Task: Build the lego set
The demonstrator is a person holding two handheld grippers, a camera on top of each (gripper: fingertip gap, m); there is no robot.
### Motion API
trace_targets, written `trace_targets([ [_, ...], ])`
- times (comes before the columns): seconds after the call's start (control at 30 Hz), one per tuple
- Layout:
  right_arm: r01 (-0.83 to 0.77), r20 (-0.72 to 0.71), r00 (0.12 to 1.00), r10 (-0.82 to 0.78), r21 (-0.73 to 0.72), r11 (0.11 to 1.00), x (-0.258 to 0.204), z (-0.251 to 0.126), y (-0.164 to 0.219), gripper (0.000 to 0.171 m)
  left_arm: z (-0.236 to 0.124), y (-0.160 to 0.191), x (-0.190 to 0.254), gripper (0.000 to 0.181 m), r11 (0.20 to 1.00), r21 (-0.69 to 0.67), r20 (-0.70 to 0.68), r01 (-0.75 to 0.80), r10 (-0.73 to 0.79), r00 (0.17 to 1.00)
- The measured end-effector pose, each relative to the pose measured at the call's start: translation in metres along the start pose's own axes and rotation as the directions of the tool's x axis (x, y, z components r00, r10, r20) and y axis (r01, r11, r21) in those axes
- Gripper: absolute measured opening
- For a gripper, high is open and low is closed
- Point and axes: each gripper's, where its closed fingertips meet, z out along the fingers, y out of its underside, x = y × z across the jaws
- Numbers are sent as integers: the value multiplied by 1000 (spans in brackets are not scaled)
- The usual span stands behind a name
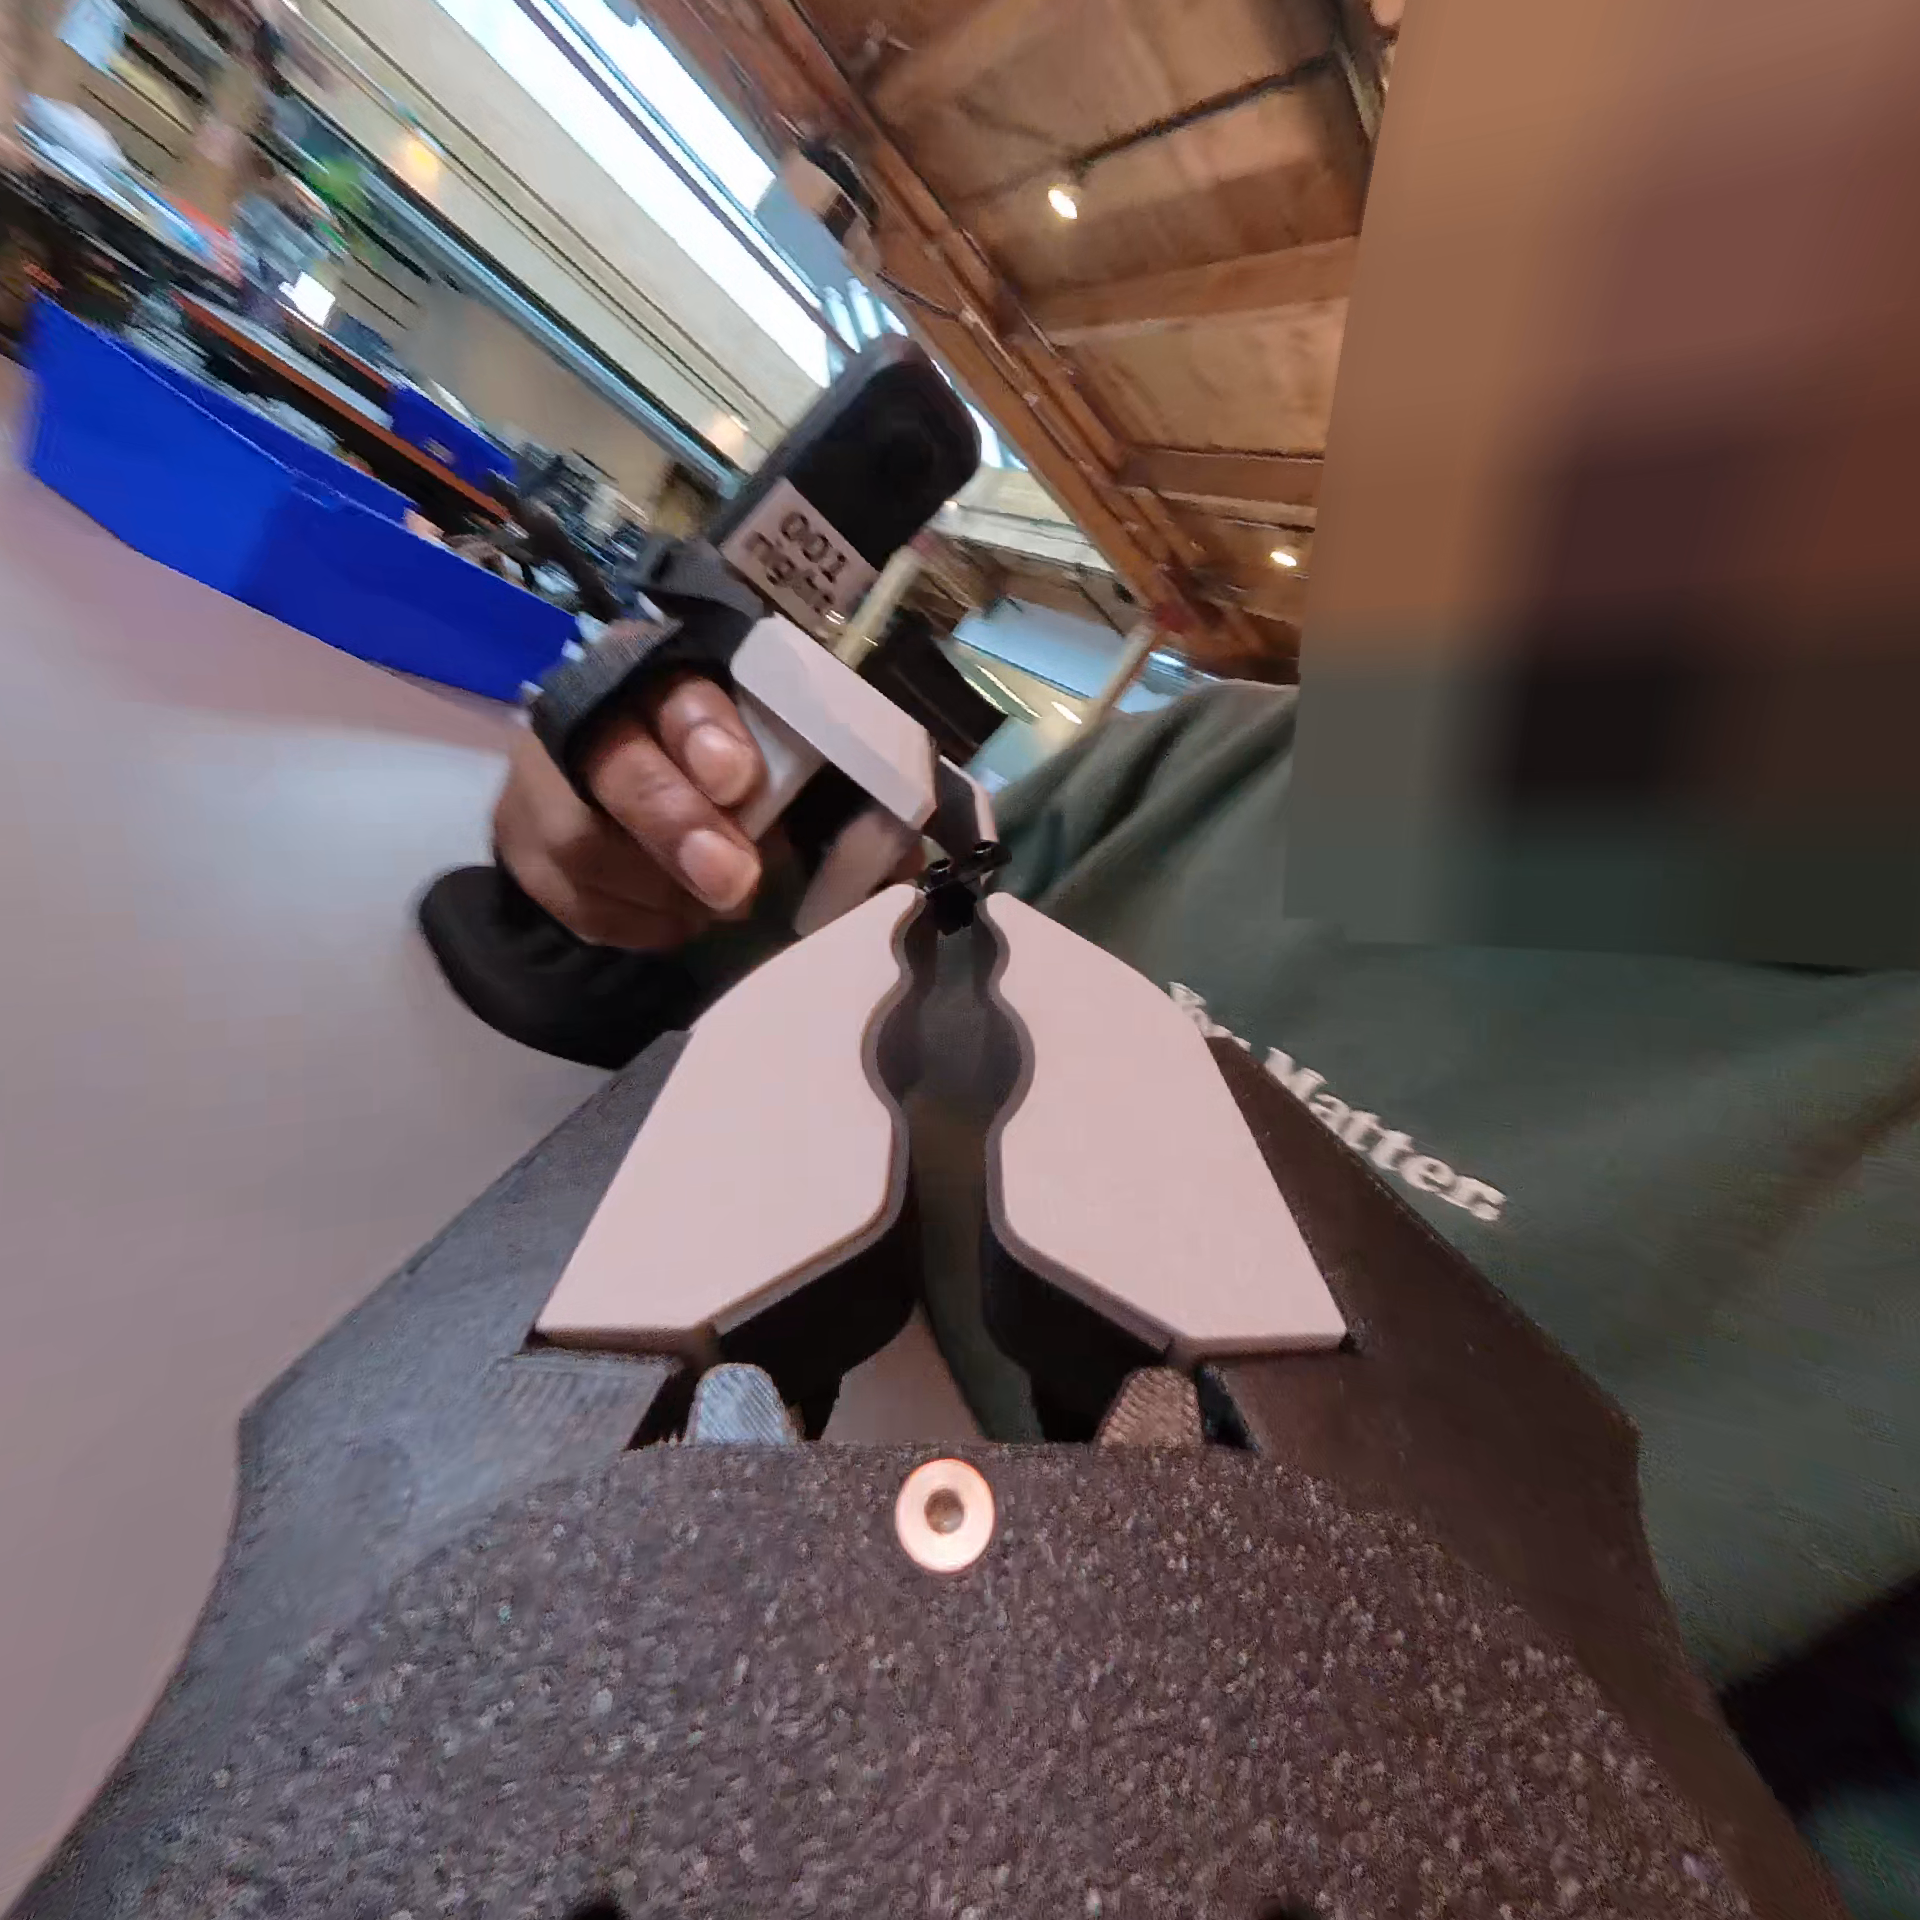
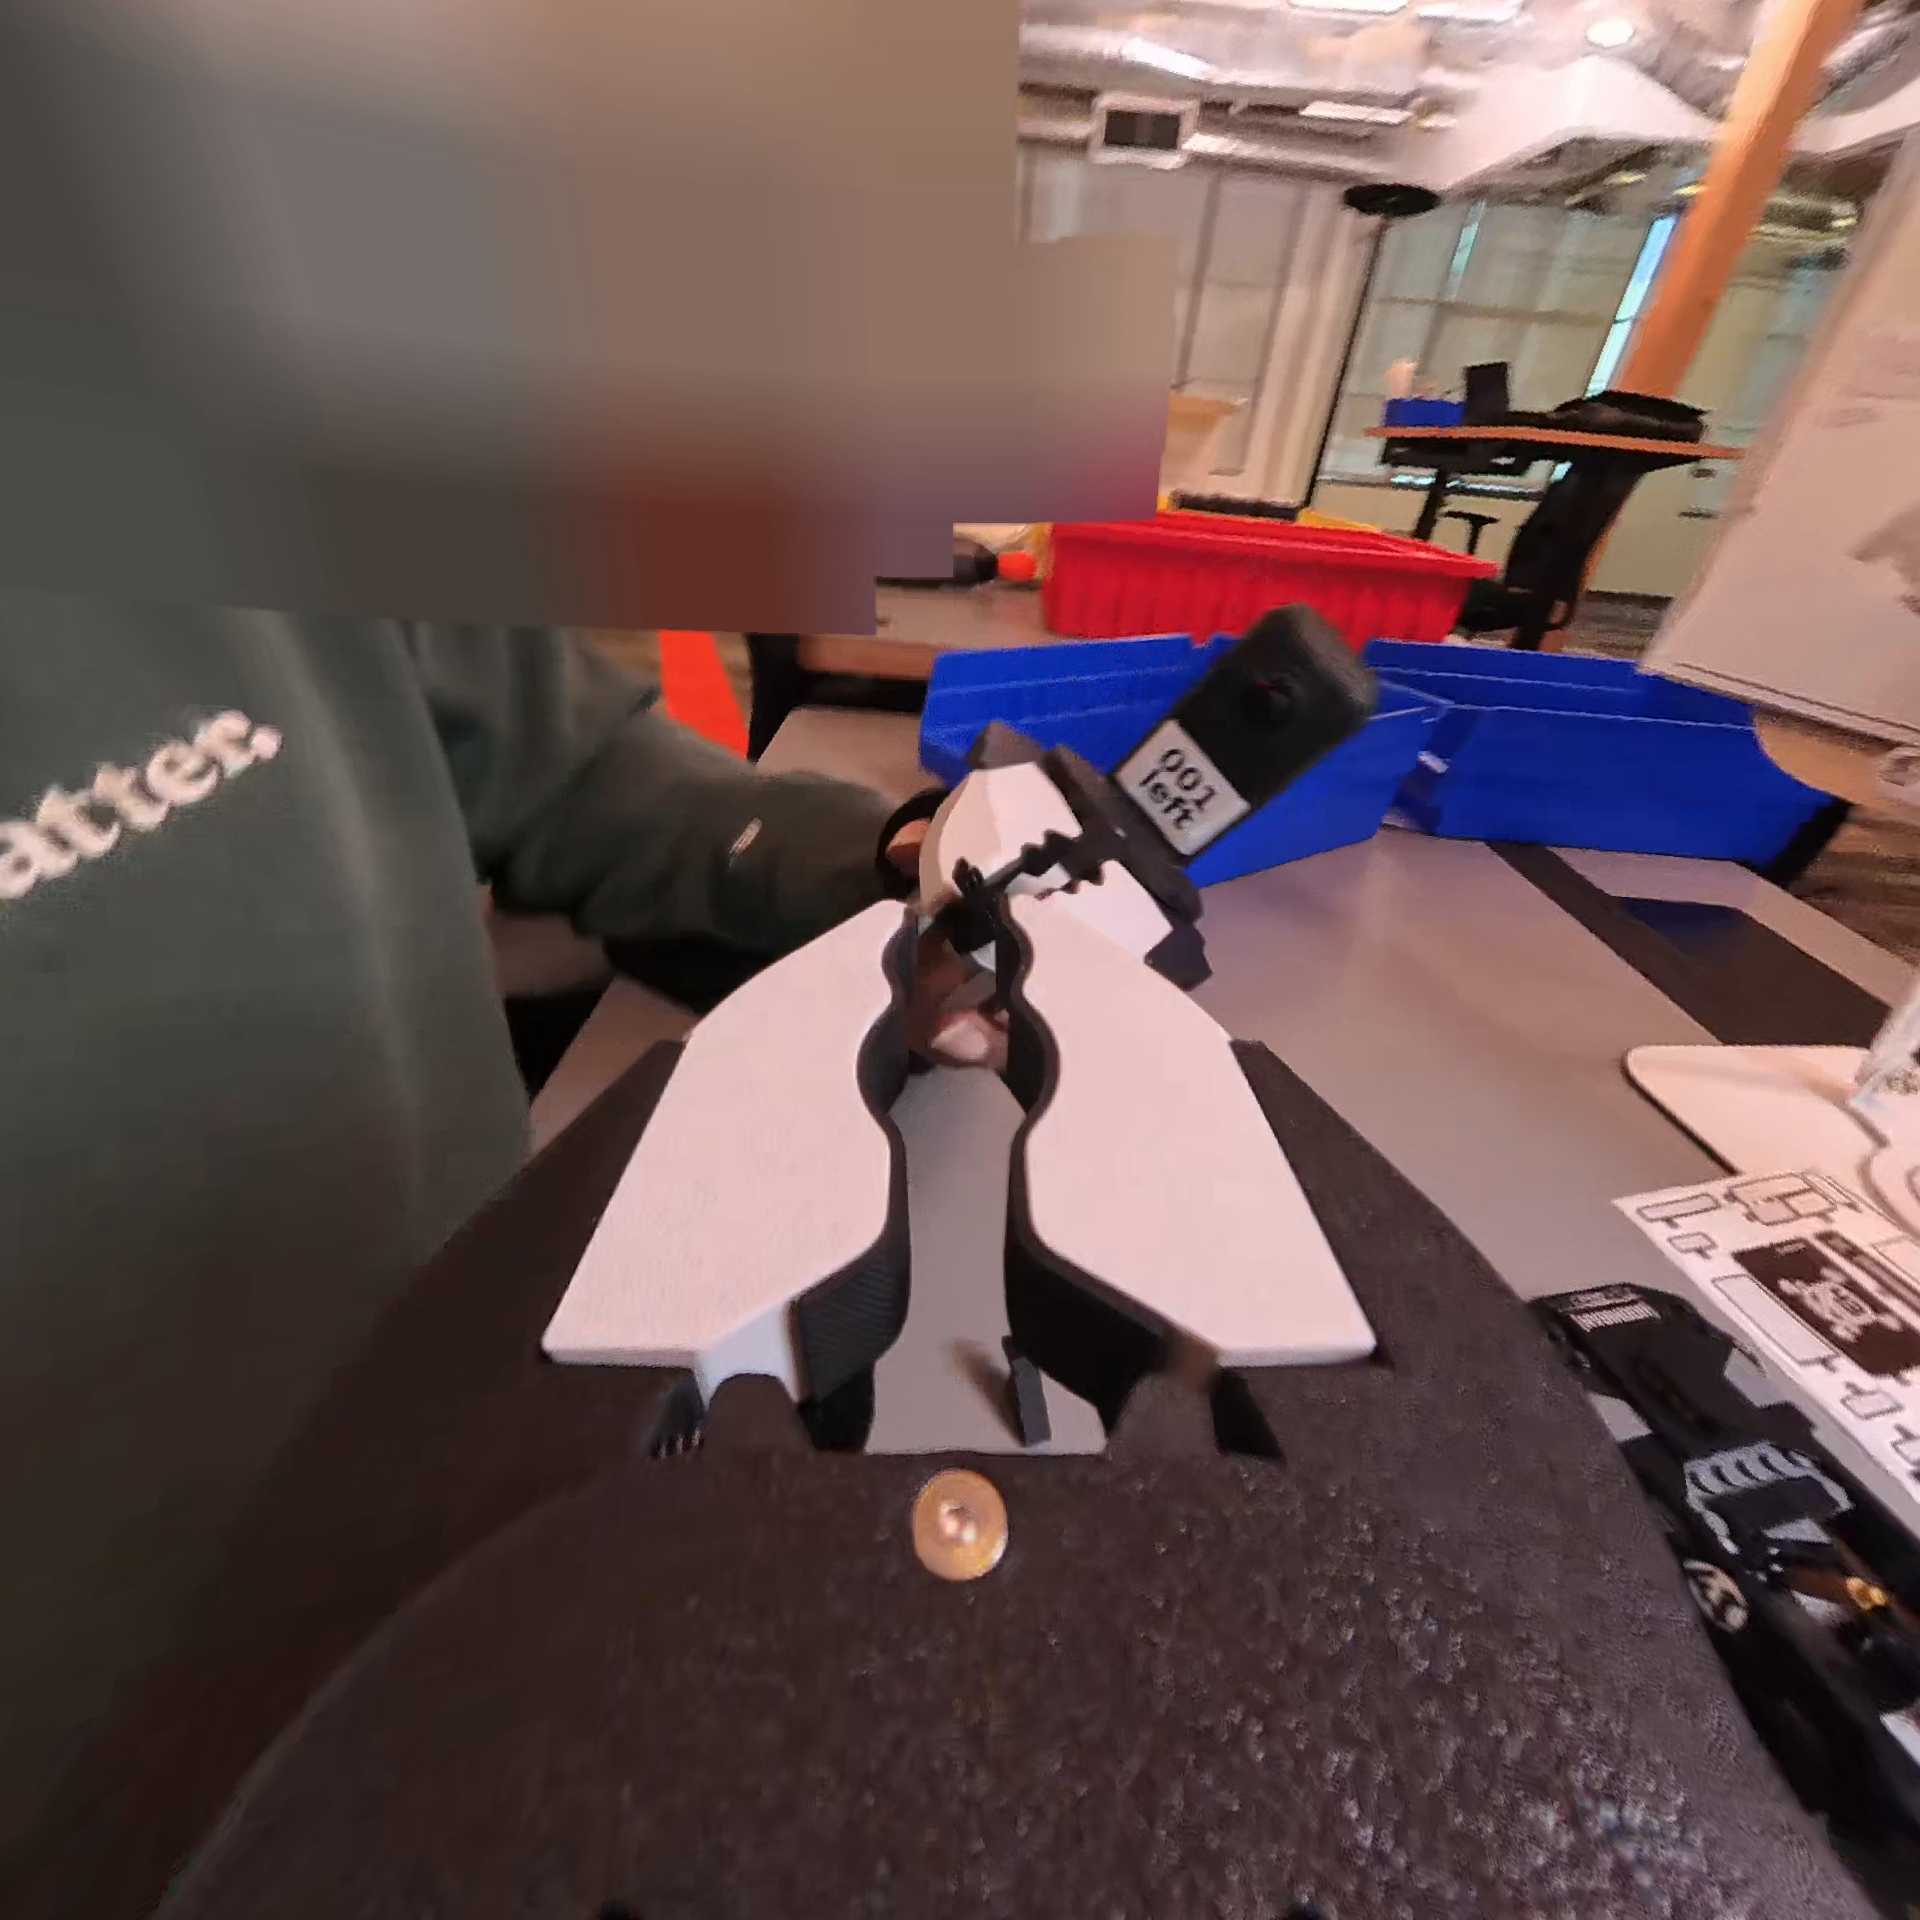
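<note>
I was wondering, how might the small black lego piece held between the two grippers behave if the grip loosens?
The small black lego piece looks thin and probably very light, so it could slip easily. Only the fingertips of the left gripper and right gripper pinch it, so twisting seems likely. It looks rigid.

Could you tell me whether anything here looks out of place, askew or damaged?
Nothing looks damaged or spilled. The two grippers meet tip to tip in mid-air above the table, the left gripper and the right gripper both closed on a small black lego piece. The blue bins sit upright.
</note>
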Motion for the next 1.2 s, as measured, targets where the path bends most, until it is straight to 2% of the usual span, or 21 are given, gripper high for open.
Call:
trace_targets([
  [0.13,33,89,996,-26,-72,997,-16,-1,9,17,7,17,5,7,993,-93,-82,75,-83,993],
  [0.47,120,193,978,-83,-191,974,-39,3,32,12,16,47,6,7,958,-252,-84,138,-164,983],
  [0.53,118,167,982,-84,-205,972,-34,2,33,12,15,45,2,7,958,-237,-61,160,-179,982],
  [0.63,43,46,998,-33,-225,973,-9,-1,34,11,8,29,-15,8,976,-131,37,172,-169,985],
  [0.73,-133,-103,988,112,-227,965,20,-4,37,11,-5,10,-36,10,997,-77,256,2,18,966],
  [0.8,-282,-165,953,252,-189,941,34,-5,41,11,-11,4,-43,10,980,-134,391,-148,190,901],
  [0.93,-456,-227,874,429,-78,887,51,-2,43,11,-21,-5,-60,14,883,-316,582,-348,470,663],
  [1.03,-505,-264,837,479,-36,863,58,0,46,11,-24,-7,-68,12,821,-407,628,-400,569,530],
  [1.2,-585,-277,777,566,18,811,63,2,50,11,-29,-10,-73,10,740,-509,640,-440,667,382],
])
